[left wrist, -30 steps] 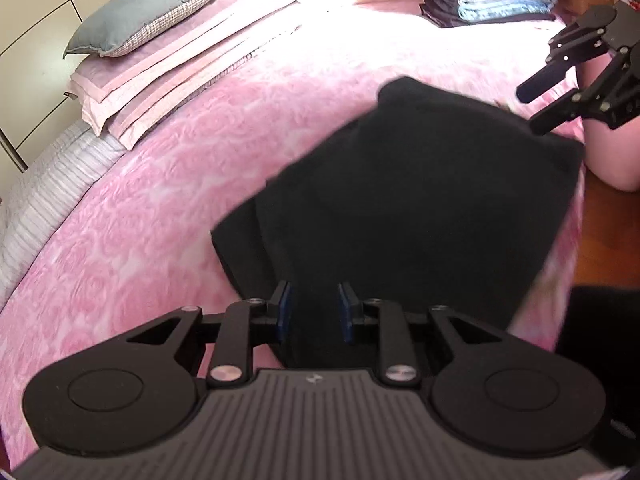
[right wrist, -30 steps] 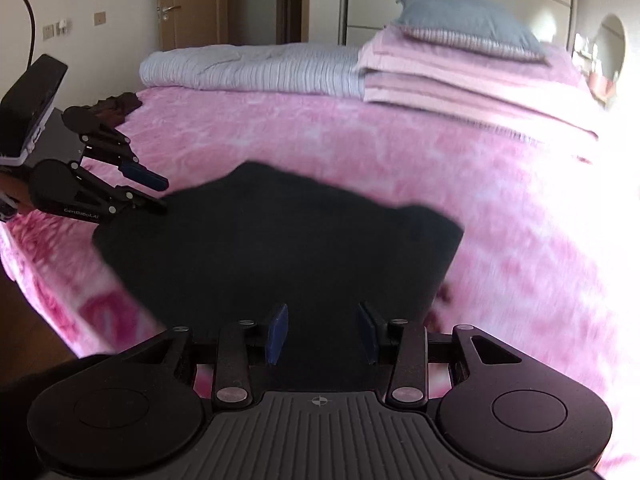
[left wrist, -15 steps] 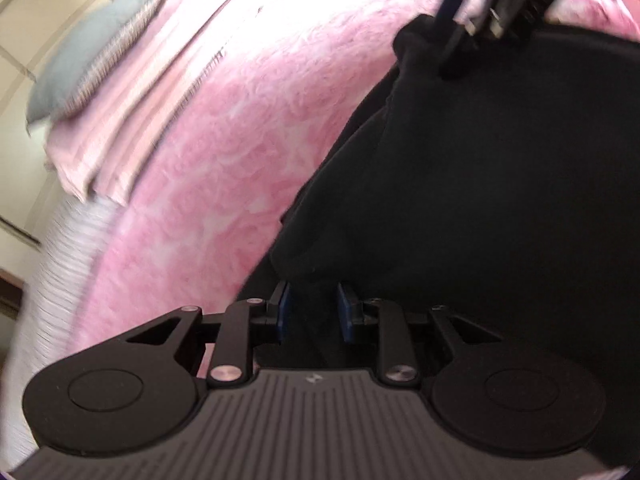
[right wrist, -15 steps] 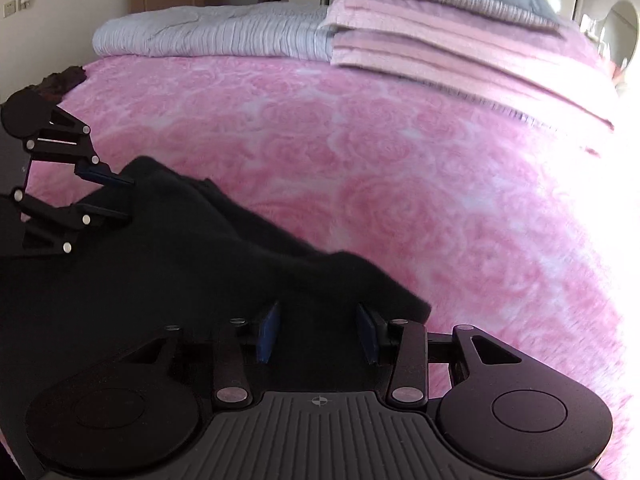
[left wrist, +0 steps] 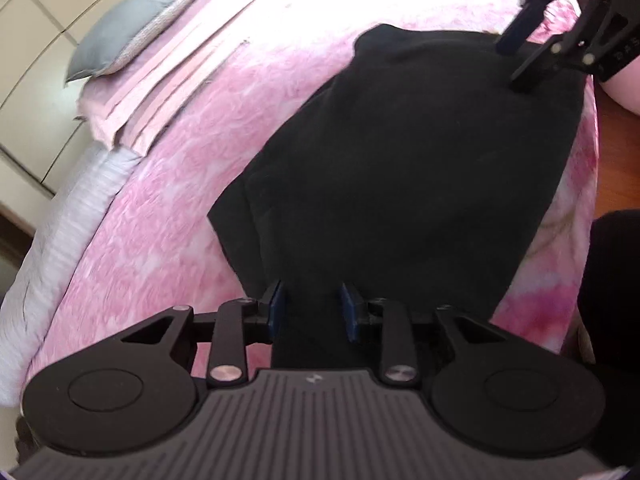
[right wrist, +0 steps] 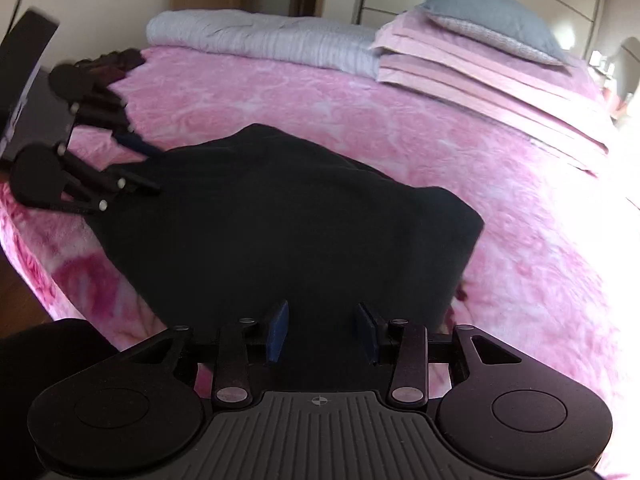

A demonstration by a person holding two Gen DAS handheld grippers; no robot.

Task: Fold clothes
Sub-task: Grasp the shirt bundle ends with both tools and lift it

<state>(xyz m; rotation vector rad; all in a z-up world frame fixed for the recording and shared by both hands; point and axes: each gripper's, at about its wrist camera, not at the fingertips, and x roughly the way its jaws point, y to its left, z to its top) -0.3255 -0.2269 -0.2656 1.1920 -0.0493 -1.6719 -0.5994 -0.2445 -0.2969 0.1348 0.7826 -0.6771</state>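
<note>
A black garment [left wrist: 400,160] lies folded in a rough rectangle on the pink bedspread [left wrist: 160,220], close to the bed's near edge. My left gripper [left wrist: 312,312] is open at one short end, with the cloth's edge running between its blue pads. At the opposite end my right gripper [right wrist: 322,328] is open too, over the garment [right wrist: 280,220]. Each gripper shows in the other's view, fingers spread: the right gripper [left wrist: 510,64] at the far corner, the left gripper [right wrist: 154,168] at the left edge.
A grey pillow [right wrist: 492,16] tops stacked pink sheets [right wrist: 480,80] at the bed's head, beside a pale striped duvet [right wrist: 260,36]. A dark reddish cloth [right wrist: 116,64] lies at the far left corner. Wooden floor [left wrist: 616,160] and the person's dark clothing [left wrist: 612,280] border the bed.
Half a second ago both grippers were down close against the garment. They have since drawn back, and the garment lies flat in much the same shape as one second ago.
</note>
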